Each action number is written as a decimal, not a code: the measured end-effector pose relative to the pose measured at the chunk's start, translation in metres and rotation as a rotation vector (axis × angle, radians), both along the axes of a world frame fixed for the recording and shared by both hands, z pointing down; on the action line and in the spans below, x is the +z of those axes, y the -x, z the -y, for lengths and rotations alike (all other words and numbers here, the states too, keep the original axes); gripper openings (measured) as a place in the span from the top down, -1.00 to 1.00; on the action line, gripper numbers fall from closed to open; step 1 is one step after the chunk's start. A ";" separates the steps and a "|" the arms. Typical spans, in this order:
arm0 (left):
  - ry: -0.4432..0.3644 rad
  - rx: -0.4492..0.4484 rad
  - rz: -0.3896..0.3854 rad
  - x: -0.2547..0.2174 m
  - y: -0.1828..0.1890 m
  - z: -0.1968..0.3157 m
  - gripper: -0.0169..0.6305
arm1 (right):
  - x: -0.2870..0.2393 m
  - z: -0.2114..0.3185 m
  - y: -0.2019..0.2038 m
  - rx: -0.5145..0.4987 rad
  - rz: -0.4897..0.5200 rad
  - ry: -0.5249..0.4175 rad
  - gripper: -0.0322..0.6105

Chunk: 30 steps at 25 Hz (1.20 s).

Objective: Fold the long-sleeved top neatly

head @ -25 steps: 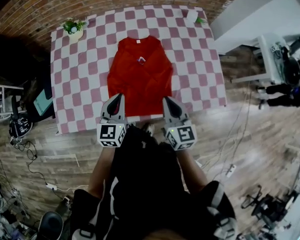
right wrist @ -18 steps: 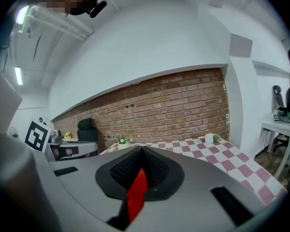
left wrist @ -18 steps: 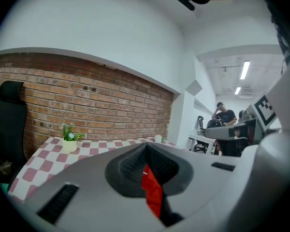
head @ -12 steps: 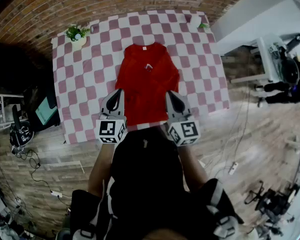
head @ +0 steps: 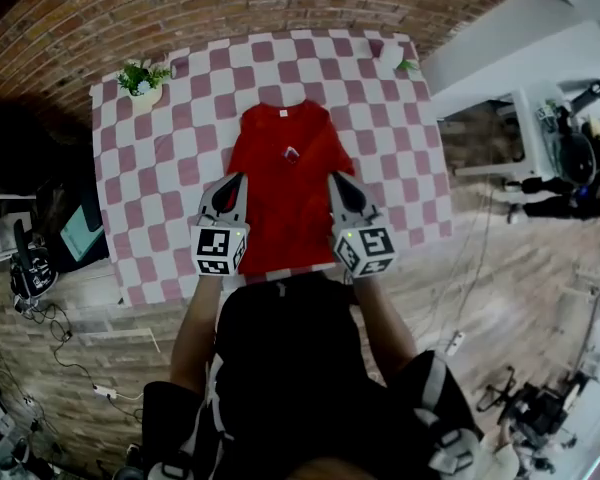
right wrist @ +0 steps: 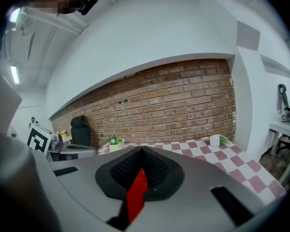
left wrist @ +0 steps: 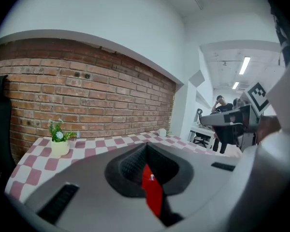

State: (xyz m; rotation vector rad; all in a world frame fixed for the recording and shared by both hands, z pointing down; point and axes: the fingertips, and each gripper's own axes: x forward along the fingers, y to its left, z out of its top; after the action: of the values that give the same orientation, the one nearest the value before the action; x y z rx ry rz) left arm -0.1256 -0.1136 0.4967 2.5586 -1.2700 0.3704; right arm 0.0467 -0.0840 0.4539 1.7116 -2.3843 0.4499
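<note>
The red long-sleeved top lies flat on the pink-and-white checked table, collar at the far end and hem at the near edge. Its sleeves look folded in over the body, and a small white label shows near the middle. My left gripper hovers over the top's lower left side and my right gripper over its lower right side. Both are shut with nothing held. In the left gripper view and the right gripper view, only a thin red strip of the top shows between the closed jaws.
A small potted plant stands at the table's far left corner and a white cup at the far right. A brick wall runs behind the table. A white desk stands to the right, and cables lie on the wooden floor.
Both grippers have moved forward from the near hem to over the top's lower half, staying shut. The top has not moved on the table.
</note>
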 end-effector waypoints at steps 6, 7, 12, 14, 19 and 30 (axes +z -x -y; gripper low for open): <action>0.025 0.011 0.012 0.020 -0.015 0.052 0.93 | 0.022 0.057 -0.019 -0.034 -0.045 0.030 0.88; 0.031 0.017 0.015 0.026 -0.019 0.059 0.93 | 0.031 0.066 -0.023 -0.035 -0.055 0.043 0.88; 0.076 0.061 0.045 0.061 -0.033 0.091 0.61 | 0.074 0.105 -0.033 -0.095 -0.096 0.129 0.71; 0.098 0.091 0.065 0.076 -0.039 0.100 0.50 | 0.091 0.120 -0.037 -0.122 -0.104 0.160 0.61; 0.155 0.137 0.119 0.113 -0.048 0.129 0.39 | 0.130 0.160 -0.045 -0.179 -0.155 0.226 0.55; 0.280 0.260 0.269 0.193 -0.057 0.182 0.24 | 0.224 0.221 -0.057 -0.431 -0.329 0.401 0.48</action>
State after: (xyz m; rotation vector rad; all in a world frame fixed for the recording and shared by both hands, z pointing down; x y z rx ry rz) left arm -0.0687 -0.2952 0.6900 2.4889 -0.8824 0.9042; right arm 0.1041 -0.3047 0.6781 0.9826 -2.1513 0.4882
